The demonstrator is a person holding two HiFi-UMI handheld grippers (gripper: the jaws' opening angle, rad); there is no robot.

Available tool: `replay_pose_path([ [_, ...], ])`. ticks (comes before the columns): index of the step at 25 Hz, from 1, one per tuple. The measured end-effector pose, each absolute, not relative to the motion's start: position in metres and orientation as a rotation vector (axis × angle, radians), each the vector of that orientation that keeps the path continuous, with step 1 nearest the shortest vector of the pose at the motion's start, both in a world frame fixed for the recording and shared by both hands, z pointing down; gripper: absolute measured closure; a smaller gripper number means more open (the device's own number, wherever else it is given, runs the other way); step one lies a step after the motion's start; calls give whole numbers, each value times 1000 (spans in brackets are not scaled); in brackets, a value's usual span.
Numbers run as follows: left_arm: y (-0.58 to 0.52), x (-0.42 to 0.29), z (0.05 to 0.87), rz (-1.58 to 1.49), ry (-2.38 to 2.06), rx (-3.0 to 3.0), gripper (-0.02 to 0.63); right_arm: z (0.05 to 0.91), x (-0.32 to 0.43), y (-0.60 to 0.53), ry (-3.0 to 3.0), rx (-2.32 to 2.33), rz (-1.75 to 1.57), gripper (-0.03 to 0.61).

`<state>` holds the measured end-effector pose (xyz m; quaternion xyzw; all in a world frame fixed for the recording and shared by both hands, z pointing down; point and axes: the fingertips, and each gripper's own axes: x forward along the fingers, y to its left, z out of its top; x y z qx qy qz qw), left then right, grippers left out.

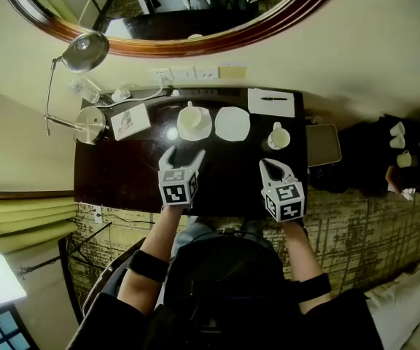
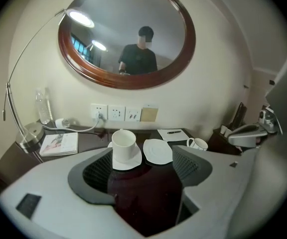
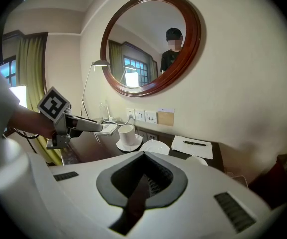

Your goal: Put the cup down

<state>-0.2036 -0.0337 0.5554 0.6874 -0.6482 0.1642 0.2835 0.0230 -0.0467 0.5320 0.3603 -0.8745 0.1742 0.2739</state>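
Right, the left claw (image 1: 183,155) is hovering wide open over the dark counter (image 1: 122,177), with nothing between its pads. The cup (image 1: 190,118) is standing upright on its saucer (image 1: 204,130), at 12 o'clock from the left claw and clear of it. In the left gripper view the cup (image 2: 124,142) is showing just past the jaw tips, closer to the left jaw, untouched. The right claw (image 1: 272,168) is hovering at 3 o'clock of the left one, closed right down and gripping nothing. In the right gripper view its jaws are meeting with no gap.

A second saucer (image 1: 232,123) is lying empty just beside the first, at its 3 o'clock. A second cup (image 1: 278,136) is sitting further out at 3 o'clock, with a notepad (image 1: 271,101) at its 12. A booklet (image 1: 130,121) is lying at 9 o'clock of the cup, with a lamp base (image 1: 91,125) beyond it.
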Motion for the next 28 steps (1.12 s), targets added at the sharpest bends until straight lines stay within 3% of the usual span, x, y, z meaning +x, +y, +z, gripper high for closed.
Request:
replay_pose_path([
  [3,-59,-207,567,416,-1752,1776,149,539,36,-46,-2329,1001,494,575],
  [10,-112,-214,608,489,-1767,1667,81,557,59,-40,-2284,1044,567,574],
  [28,-177,-241,677,657,-1765,1574,52,592,87,-55,-2229,1078,605,574],
])
